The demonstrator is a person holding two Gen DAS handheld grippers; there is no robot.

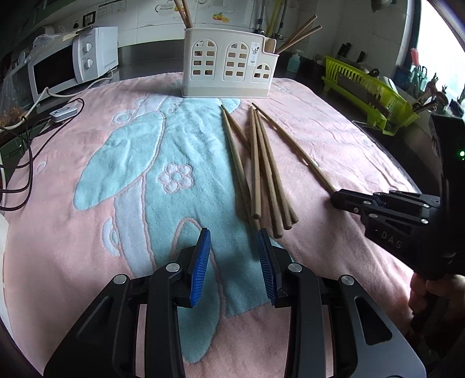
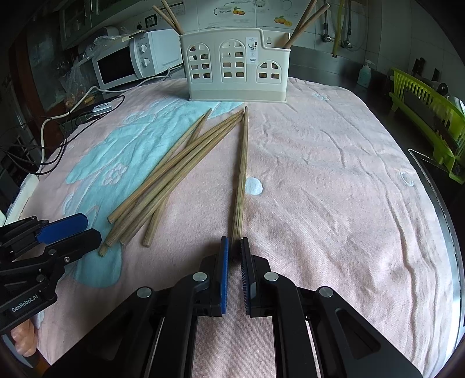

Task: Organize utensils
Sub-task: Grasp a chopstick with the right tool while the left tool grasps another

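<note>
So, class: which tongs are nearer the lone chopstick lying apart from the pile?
Right. The right tongs are shut on the lone chopstick's near end; the left tongs sit open beside the pile.

Six loose chopsticks (image 2: 174, 171) lay on one towel (image 2: 334, 186): five in a crossed bundle and one chopstick (image 2: 241, 174) apart from them. Four more chopsticks stood in the one holder (image 2: 235, 69), two at its left end (image 2: 170, 17) and two at its right end (image 2: 305, 21). The holder's front showed three arched window panels. Two grippers were in view, a left gripper (image 1: 234, 261) and a right gripper (image 2: 234, 272). Around the bench stood one microwave (image 2: 136, 61), one green dish rack (image 2: 430, 116) and one soap bottle (image 2: 364, 74).
</note>
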